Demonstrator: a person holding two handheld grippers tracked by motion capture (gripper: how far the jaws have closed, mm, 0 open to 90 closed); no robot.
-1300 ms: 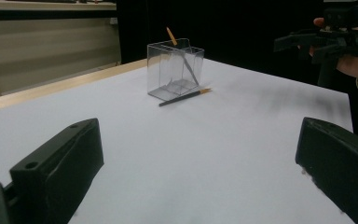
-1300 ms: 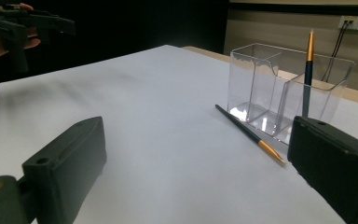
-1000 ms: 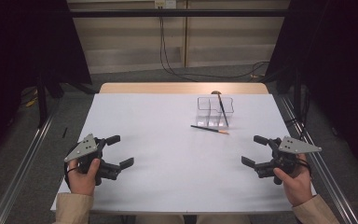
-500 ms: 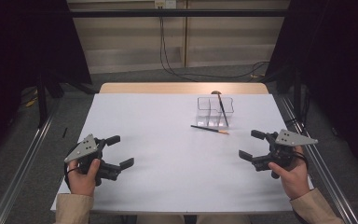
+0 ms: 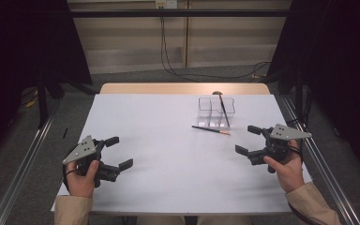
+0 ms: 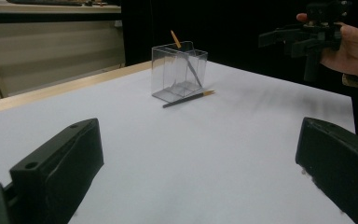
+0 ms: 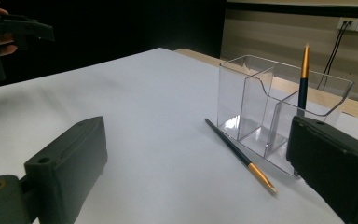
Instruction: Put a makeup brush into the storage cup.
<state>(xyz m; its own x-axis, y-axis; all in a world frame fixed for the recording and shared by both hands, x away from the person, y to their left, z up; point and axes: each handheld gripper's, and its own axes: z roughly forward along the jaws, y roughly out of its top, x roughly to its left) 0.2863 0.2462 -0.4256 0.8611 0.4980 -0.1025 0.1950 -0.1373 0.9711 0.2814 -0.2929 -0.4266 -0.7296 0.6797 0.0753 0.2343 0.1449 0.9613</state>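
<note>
A thin pencil (image 5: 211,130) lies flat on the white desk (image 5: 168,164), touching the front of the clear box (image 5: 215,111). The right gripper (image 5: 252,139) is near the box, jaws wide apart and holding nothing. The left gripper (image 5: 117,152) is far from the box, jaws apart too. The pencil is thin and round, so it could roll away or slip if pinched badly. A jaw could also bump the light box and push it. A second pencil (image 5: 223,110) stands inside the box, leaning. Nothing else blocks the way.
</note>
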